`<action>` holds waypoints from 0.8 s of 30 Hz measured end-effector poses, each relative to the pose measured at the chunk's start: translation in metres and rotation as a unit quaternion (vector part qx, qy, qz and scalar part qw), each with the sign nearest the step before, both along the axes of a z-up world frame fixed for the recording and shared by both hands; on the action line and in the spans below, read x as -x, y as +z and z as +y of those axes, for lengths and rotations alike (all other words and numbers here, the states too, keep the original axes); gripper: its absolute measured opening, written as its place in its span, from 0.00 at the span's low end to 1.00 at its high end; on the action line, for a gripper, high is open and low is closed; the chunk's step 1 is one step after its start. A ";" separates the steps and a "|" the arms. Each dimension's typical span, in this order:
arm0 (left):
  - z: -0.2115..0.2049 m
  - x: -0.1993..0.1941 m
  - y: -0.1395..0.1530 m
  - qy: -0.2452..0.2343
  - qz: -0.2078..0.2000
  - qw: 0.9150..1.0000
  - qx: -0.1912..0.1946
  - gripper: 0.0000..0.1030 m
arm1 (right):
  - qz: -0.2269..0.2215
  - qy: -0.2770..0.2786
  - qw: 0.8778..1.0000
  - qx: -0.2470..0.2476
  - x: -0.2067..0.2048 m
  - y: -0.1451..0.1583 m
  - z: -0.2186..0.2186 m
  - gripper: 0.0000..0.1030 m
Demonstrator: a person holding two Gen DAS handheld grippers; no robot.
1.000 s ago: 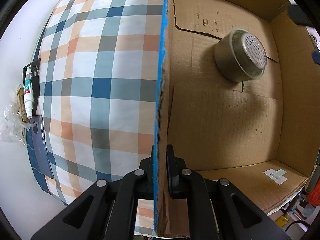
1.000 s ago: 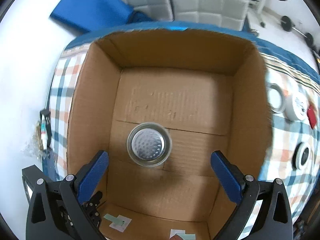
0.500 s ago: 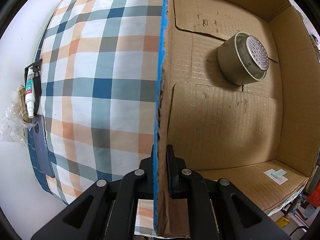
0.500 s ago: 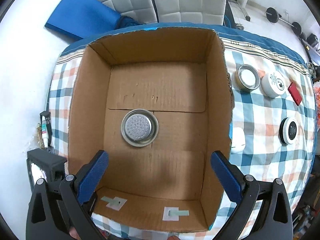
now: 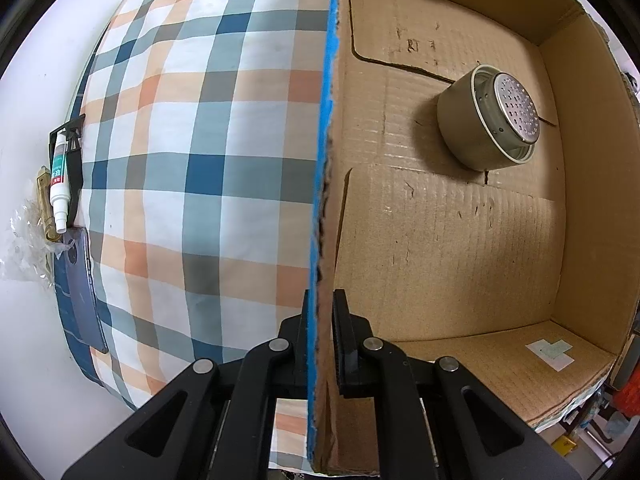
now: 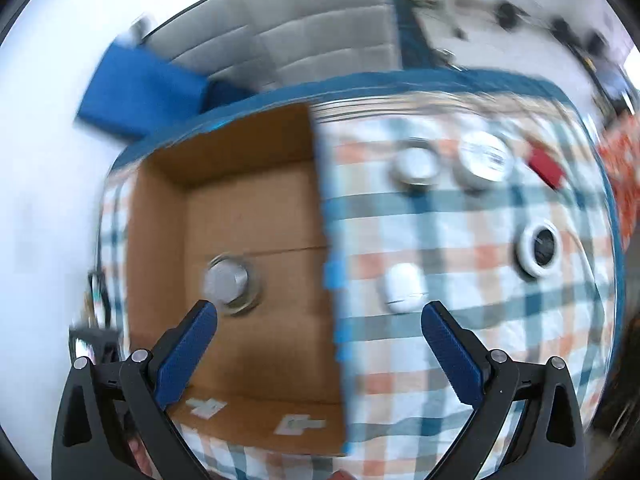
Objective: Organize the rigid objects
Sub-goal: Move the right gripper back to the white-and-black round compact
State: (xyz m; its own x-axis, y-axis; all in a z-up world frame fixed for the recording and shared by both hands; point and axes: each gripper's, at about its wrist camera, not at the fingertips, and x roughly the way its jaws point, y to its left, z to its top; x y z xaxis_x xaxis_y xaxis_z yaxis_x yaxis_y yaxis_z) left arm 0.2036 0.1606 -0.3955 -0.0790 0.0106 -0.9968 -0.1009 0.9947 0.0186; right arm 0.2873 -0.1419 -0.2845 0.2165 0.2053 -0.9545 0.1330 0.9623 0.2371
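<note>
An open cardboard box [image 5: 440, 240] stands on a plaid-covered table [image 5: 180, 140]. My left gripper [image 5: 322, 344] is shut on the box's left wall. A round metal tin [image 5: 486, 120] with a perforated top lies on the box floor; it also shows in the right wrist view [image 6: 230, 280]. My right gripper [image 6: 320, 332] is open and empty, high above the box's right wall [image 6: 332, 280]. To the right of the box lie a white case [image 6: 402, 288], a black-and-white round tin [image 6: 538, 246], two round tins [image 6: 416, 166] [image 6: 484, 158] and a red item [image 6: 546, 166].
At the table's left edge lie a white tube [image 5: 58, 184], a dark phone [image 5: 82, 288] and crumpled plastic [image 5: 24, 248]. A grey padded seat [image 6: 312, 36] and a blue mat [image 6: 140, 88] sit beyond the table. The right wrist view is motion-blurred.
My right gripper has risen out of the box and swung to the right, bringing the loose items beside the box into view. My left gripper keeps its hold on the box wall.
</note>
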 end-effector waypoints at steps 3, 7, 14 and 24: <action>0.002 0.000 0.000 0.002 0.000 1.000 0.001 0.05 | 0.014 -0.071 0.997 0.012 -0.012 -0.016 -0.063 1.00; 0.005 -0.001 -0.001 0.006 0.003 1.000 0.004 0.05 | 0.040 -0.162 0.985 0.041 -0.021 -0.057 -0.149 1.00; 0.010 -0.003 -0.003 0.013 0.006 1.000 0.010 0.05 | 0.100 -0.239 0.964 0.053 -0.020 -0.133 -0.232 1.00; 0.024 -0.003 -0.006 0.026 0.011 0.999 0.027 0.05 | 0.129 -0.239 0.962 0.028 -0.027 -0.177 -0.240 0.81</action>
State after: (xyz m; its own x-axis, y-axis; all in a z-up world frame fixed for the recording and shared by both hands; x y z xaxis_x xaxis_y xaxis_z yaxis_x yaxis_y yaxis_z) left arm 0.2062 0.1844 -0.4013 -0.1009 -0.0484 -0.9937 -0.1527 0.9877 -0.0326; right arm 0.3143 -0.3821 -0.4610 0.0276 0.0873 -0.9958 0.6107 0.7872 0.0859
